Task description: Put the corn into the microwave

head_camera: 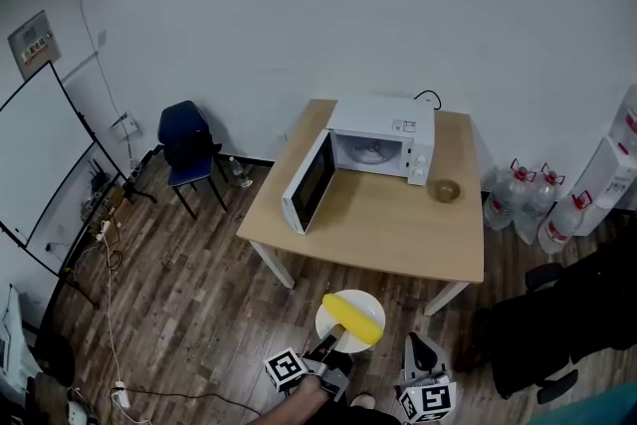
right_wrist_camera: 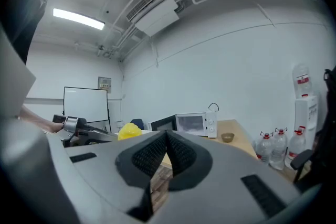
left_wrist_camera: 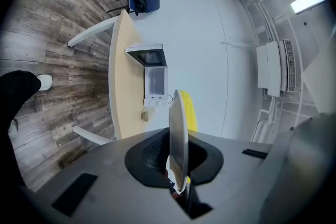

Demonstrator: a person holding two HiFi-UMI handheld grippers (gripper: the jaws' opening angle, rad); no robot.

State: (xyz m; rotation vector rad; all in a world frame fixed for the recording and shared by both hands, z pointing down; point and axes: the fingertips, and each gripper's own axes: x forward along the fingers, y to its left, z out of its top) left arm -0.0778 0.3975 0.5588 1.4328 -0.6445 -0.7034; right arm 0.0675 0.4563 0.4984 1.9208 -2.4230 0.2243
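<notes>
A yellow corn cob (head_camera: 352,318) lies on a white plate (head_camera: 370,302) held in the air in front of the wooden table (head_camera: 398,234). My left gripper (head_camera: 333,343) is shut on the plate's near rim. In the left gripper view the plate (left_wrist_camera: 177,134) shows edge-on between the pads, with the corn (left_wrist_camera: 189,110) on its far side. The white microwave (head_camera: 383,139) stands at the table's back, its door (head_camera: 309,182) swung open to the left. My right gripper (head_camera: 422,351) hovers beside the left one, shut and holding nothing (right_wrist_camera: 167,139).
A small brown bowl (head_camera: 445,190) sits on the table right of the microwave. A blue chair (head_camera: 189,144) stands left of the table. Several water bottles (head_camera: 528,199) stand on the floor at the right. A whiteboard (head_camera: 30,154) and cables line the left wall.
</notes>
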